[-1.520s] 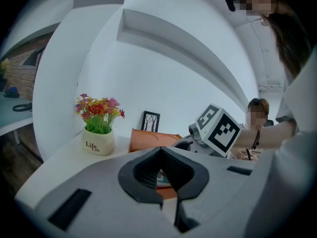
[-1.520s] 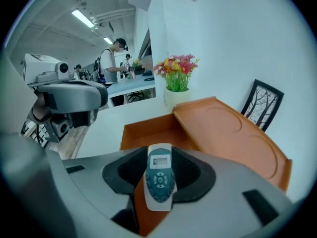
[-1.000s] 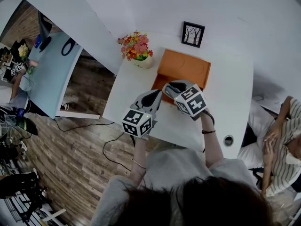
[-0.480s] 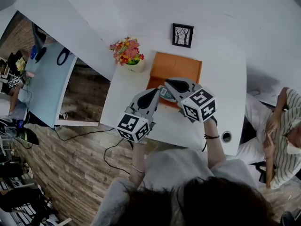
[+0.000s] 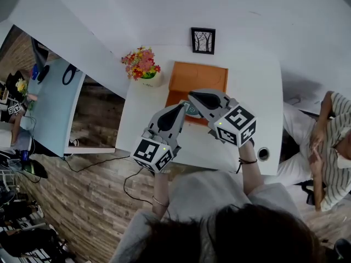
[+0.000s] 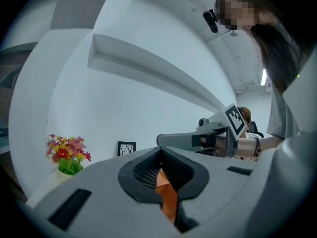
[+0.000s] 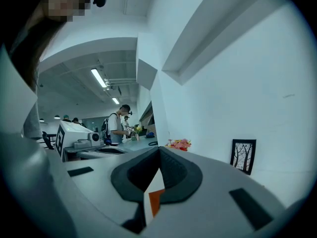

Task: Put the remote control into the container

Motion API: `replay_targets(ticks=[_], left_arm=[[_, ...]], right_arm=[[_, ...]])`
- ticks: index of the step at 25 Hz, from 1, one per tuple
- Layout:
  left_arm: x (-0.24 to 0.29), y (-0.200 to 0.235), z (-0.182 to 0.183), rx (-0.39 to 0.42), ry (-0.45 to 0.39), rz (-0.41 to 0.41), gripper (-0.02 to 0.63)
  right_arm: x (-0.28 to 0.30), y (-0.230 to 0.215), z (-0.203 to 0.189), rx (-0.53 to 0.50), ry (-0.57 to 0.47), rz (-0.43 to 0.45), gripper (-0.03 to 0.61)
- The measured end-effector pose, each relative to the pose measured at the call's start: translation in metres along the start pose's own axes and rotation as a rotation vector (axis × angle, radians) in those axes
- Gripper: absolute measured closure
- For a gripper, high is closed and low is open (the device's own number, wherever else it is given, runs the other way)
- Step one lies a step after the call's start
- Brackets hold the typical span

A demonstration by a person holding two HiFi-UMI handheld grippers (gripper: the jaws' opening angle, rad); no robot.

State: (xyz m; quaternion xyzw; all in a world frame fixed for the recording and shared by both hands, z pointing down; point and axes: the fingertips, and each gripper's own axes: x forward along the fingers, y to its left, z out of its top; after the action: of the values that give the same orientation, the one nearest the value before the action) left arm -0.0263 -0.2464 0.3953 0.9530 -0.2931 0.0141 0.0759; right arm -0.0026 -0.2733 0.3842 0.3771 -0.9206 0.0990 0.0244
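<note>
Remote control (image 5: 190,109): only a small grey-teal portion shows in the head view, in the gap between the two gripper noses, over the near part of the orange container (image 5: 197,76). It appears to lie inside the container, though the grippers cover most of it and contact with the floor of the box cannot be confirmed. Left gripper (image 5: 182,107): jaws brought together, nothing between them in its own view beyond a sliver of orange seen through the slit. Right gripper (image 5: 193,96): jaws likewise fully together and empty, with only a white and orange sliver visible in the slit. Both grippers hang above the white table (image 5: 255,108) and point roughly level toward the back wall, with the flower pot (image 5: 141,66) and a small picture frame (image 5: 203,40) ahead of them. Neither tool touches the remote or the container. Assessment: the placing step looks complete, since the item is released and sits at the container. What remains, if anything, is clearing the hands away. Orientation of the remote: not established. Too little of its body shows to fix its long axis or which end leads. The visible part suggests it lies flat, not on end.
</note>
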Motion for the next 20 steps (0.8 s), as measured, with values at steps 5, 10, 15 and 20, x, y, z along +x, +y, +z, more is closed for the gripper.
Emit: replay_targets(ticks=[5,10,15,20], left_arm=[[-0.002,-0.011,0.013,-0.009,-0.038,-0.02,0.611],[-0.004,-0.021,0.024,0.024,-0.051,-0.037,0.611],[-0.005,-0.03,0.033,0.051,-0.062,-0.052,0.611],[-0.009,-0.037,0.037,0.069,-0.066,-0.05,0.611]], right_arm=[[-0.009,0.007,0.013,-0.009,-0.049,0.018,0.58],[-0.018,0.012,0.021,-0.033,-0.073,0.019,0.58],[-0.026,0.017,0.025,-0.069,-0.081,0.023,0.581],[-0.033,0.023,0.028,-0.095,-0.088,0.03,0.581]])
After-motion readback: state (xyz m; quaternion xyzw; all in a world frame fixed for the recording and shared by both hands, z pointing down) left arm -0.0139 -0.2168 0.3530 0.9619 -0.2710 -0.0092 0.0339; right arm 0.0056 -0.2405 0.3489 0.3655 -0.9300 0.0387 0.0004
